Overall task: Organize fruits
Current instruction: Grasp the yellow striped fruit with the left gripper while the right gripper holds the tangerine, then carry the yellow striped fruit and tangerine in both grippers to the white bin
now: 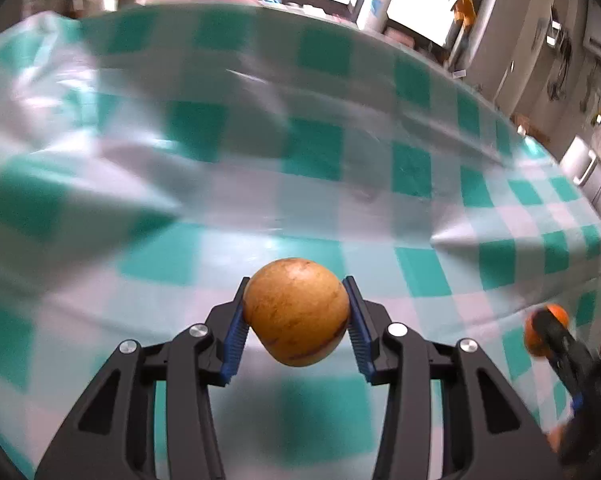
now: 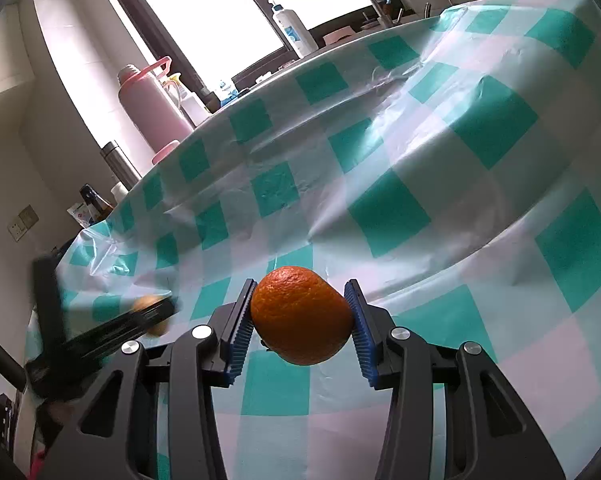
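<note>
While both grippers hang over the green-and-white checked tablecloth (image 1: 300,160), the left gripper (image 1: 296,320) has its blue ribbed pads pressed against the sides of a yellow-brown, speckled round fruit (image 1: 296,312), and the right gripper (image 2: 302,320) is clamped likewise on an orange (image 2: 302,314). Both fruits appear lifted clear of the cloth.
</note>
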The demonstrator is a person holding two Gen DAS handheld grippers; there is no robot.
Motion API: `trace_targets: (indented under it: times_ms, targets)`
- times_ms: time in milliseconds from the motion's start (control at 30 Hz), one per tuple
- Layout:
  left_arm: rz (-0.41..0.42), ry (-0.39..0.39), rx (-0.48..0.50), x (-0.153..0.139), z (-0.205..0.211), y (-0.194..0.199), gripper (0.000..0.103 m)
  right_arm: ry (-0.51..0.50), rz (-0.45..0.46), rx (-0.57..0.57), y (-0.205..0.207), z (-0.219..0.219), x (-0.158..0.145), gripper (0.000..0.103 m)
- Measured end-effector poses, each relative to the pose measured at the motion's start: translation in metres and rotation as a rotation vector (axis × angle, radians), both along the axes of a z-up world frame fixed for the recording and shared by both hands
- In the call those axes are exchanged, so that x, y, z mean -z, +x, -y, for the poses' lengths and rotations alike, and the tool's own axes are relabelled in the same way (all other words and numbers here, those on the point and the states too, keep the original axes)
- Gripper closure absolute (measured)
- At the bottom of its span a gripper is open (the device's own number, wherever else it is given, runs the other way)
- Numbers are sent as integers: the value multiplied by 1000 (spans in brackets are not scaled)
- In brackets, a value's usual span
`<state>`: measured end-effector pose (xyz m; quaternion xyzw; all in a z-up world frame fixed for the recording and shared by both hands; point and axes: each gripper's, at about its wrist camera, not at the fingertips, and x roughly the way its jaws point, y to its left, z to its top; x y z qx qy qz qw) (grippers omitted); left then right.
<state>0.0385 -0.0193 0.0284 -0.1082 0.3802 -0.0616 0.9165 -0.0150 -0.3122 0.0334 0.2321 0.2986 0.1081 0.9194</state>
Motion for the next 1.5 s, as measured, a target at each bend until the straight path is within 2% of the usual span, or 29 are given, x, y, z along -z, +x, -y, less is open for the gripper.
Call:
trace_targets:
  times_ms: [100,200,367,633,767,900,1033,1267,1500]
  targets:
    - [35,-28,-33,1,-33,-33,58,-1,-3,4,0,0,1,59]
    - [39,-106,-50,-1,-52,-39,58,-6,-10,-1,1,0,1,59]
    - [84,-120,-68,-7,-64,-54,58,-27,-15,-12,-4,-5,1,59]
    - [79,-131,-37,-1,-67,-68,58,-25,10,-114,-64,-45,-3,59]
    - [156,-143,-24,-12,-70,-85,58,-32,0,-179,-87,-63,-3,59]
    - [196,-161,-6,-15,-73,-113,58,-77,12,-238,-110,-76,-6,59]
    - [220,-146,31,-16,-71,-149,58,-111,34,-265,-134,-78,-8,59]
    - [343,-9,160,-25,-41,-205,58,-118,40,-239,-171,-53,-2,59]
    - [328,41,305,-20,8,-222,58,-106,45,-143,-199,-5,2,59]
